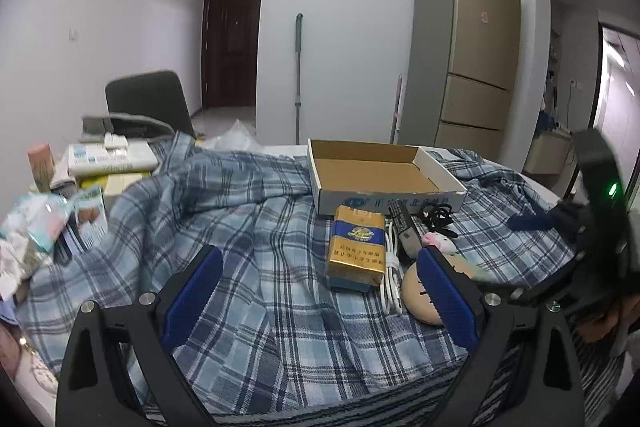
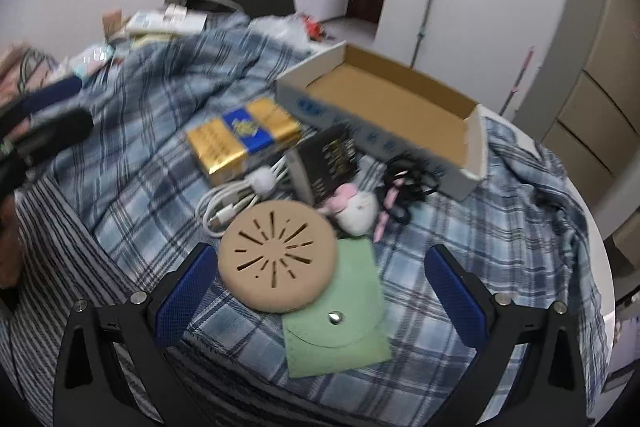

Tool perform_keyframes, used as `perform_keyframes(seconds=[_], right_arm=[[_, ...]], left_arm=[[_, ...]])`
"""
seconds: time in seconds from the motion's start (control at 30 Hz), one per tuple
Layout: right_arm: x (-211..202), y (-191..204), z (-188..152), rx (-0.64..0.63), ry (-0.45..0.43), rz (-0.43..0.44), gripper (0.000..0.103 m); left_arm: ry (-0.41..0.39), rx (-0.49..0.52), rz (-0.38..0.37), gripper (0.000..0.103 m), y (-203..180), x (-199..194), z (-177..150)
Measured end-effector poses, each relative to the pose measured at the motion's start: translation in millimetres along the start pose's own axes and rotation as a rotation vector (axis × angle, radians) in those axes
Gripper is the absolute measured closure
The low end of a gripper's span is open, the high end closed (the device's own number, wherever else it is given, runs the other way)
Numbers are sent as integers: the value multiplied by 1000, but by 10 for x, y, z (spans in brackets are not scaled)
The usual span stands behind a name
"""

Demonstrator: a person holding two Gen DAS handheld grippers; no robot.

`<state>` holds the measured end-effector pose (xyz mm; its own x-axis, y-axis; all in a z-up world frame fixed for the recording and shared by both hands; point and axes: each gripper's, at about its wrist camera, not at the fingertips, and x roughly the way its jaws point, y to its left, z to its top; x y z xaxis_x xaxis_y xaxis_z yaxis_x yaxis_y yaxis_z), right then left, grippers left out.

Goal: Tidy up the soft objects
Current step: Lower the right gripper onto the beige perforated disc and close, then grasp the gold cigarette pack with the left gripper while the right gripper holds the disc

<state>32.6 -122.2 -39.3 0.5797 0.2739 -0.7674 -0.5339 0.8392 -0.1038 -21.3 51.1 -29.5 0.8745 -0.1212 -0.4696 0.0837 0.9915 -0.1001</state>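
A tan round soft pad with cut slits lies on the plaid cloth, overlapping a green felt pouch. A small pink-and-white plush sits just behind them. An open cardboard box stands further back, empty. My right gripper is open, with the pad and pouch between its fingers. My left gripper is open and empty over the plaid cloth, with the tan pad partly hidden behind its right finger. The box and plush also show there.
A gold and blue carton, a white cable, a dark booklet and a black cord lie before the box. Packets and books pile up at the table's left. A chair stands behind.
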Motion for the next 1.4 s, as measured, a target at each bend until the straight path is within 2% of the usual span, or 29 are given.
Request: perform_keyframes(seconds=[0.17,0.33,0.5,0.57,0.63,0.73,0.8,0.97,1.07,1.2,1.27,1.33,1.4], right_arm=[[270,102,60,-45,67,14,3],[382,173,82,-93,90,32,3],[416,204,81,-110,98,38,3],[439,231,82,-119,98,36,8],[464,245,65,-113,112,67,9],[492,244,26,-102,122,75,21],[450,201,22,-78,107,78,24],[168,-11,8,-4,13,70,24],[-93,-224,-15,54,-80,45,24],[-389,-541,-14,144,-238,-30,24],[-467,-659,21,174,-290,-60,24],[-505,-748,44,216,-347,-71,24],[-522,-824,30,248,-390,-80,24]], left_arm=[[28,-11,4,4,14,80,-16],[20,22,25,4,-59,70,-27],[36,15,29,4,-39,98,-26],[41,11,30,4,-28,110,-27],[40,8,30,4,-32,112,-28],[42,10,30,4,-31,114,-29],[44,14,30,4,-29,112,-28],[42,19,27,4,-31,121,-25],[46,40,25,4,-80,122,-16],[28,53,41,4,-119,100,14],[36,80,45,4,-147,116,66],[34,119,63,11,-194,136,125],[43,153,57,12,-234,190,179]])
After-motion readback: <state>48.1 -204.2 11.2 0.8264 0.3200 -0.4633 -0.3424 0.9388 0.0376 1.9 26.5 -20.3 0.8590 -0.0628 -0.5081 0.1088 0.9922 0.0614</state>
